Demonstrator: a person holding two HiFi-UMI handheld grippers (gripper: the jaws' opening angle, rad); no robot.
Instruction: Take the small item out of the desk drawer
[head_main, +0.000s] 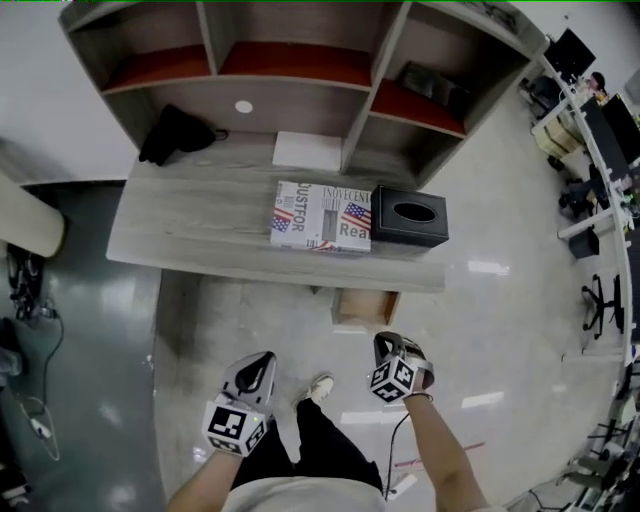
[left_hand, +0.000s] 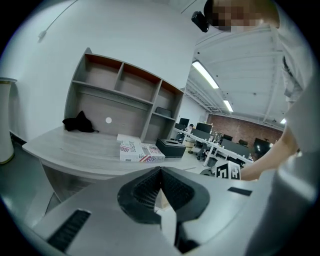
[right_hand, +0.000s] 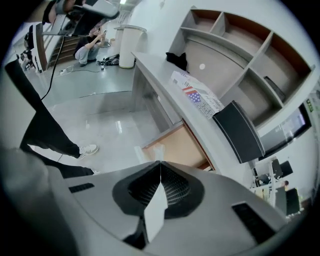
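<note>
The desk drawer (head_main: 365, 306) stands pulled open under the desk (head_main: 190, 225); its pale wooden inside (right_hand: 180, 147) looks bare from here, and I see no small item in it. My right gripper (head_main: 386, 345) hangs over the floor just in front of the drawer, jaws shut (right_hand: 160, 164). A pale sliver shows low between them; I cannot tell if it is a held thing. My left gripper (head_main: 258, 368) hovers to the left of it, jaws also closed (left_hand: 160, 170), with nothing in them.
On the desk lie a printed flag-pattern box (head_main: 320, 217), a black tissue box (head_main: 410, 217), a white box (head_main: 305, 150) and a black cloth (head_main: 175, 133). A shelf unit (head_main: 355, 95) rises behind. The person's legs and a white shoe (head_main: 320, 387) are below.
</note>
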